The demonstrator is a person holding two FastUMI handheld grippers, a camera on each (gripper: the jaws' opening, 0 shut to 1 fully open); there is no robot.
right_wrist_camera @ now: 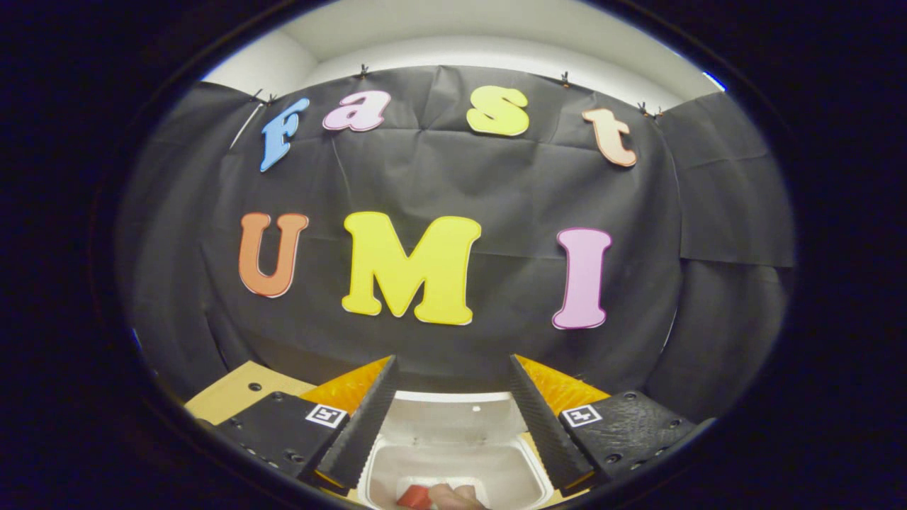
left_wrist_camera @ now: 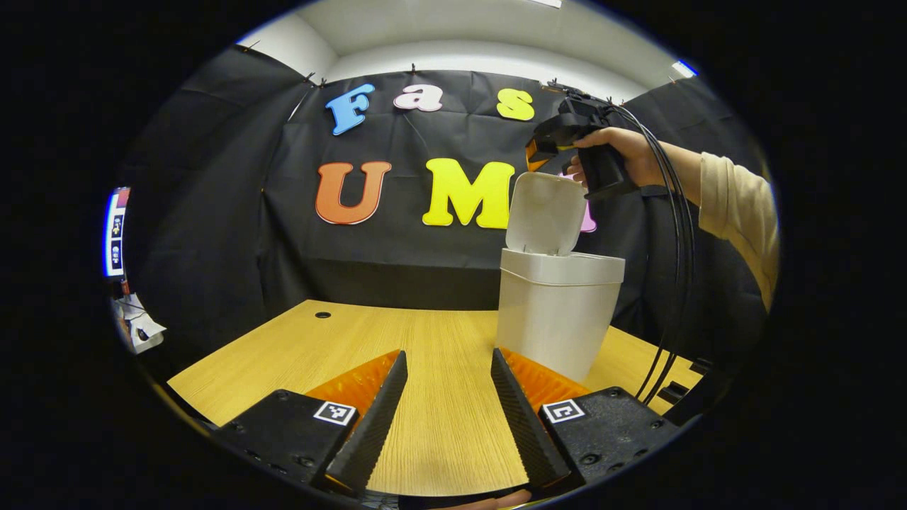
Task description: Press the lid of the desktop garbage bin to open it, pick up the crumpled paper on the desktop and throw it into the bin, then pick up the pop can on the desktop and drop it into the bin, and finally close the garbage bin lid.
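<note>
- Left gripper view: the left gripper (left_wrist_camera: 449, 411) sits low over a light wooden tabletop (left_wrist_camera: 283, 354), its jaws spread wide and released, with bare wood between the fingers.
- Just beyond its right finger stands a white plastic desktop garbage bin (left_wrist_camera: 556, 312), upright on the table, with its white hinged lid (left_wrist_camera: 545, 212) raised and tilted back.
- Above and just behind the raised lid, the right gripper (left_wrist_camera: 542, 152) hangs in the air, held by a hand (left_wrist_camera: 631, 156) with a cream sleeve (left_wrist_camera: 737, 212). Black cables (left_wrist_camera: 677, 283) trail down from it to the table's right edge.
- Right gripper view: the right gripper (right_wrist_camera: 451, 425) points over the open bin (right_wrist_camera: 453, 460), looking down into its white interior. Its jaws are parted and grasp nothing.
- Inside the bin, at the lower edge of this view, lie a red object (right_wrist_camera: 413, 497) and a pale lump touching it; both are too cut off to identify.
- A corner of the tabletop (right_wrist_camera: 234, 393) shows to the left of the fingers.
</note>
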